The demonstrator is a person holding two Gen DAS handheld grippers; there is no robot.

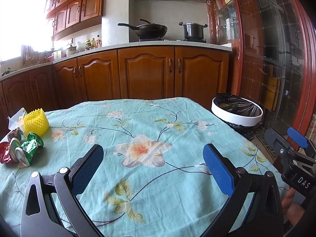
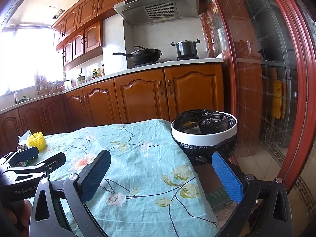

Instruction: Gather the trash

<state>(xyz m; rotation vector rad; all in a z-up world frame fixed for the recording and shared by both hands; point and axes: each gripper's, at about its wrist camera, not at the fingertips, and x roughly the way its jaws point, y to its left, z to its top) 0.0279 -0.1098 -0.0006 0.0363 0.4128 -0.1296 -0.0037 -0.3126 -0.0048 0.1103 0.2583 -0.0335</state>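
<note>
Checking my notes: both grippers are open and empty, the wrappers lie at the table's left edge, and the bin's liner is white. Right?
Not quite: the liner is black; the white part is the bin's rim, as the right wrist view shows. The rest holds.

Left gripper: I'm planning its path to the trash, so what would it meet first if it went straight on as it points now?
Probably nothing soon: the left gripper, fingers open, points over bare tablecloth toward the cabinets. The wrappers lie off to its left. Depth is unclear.
</note>
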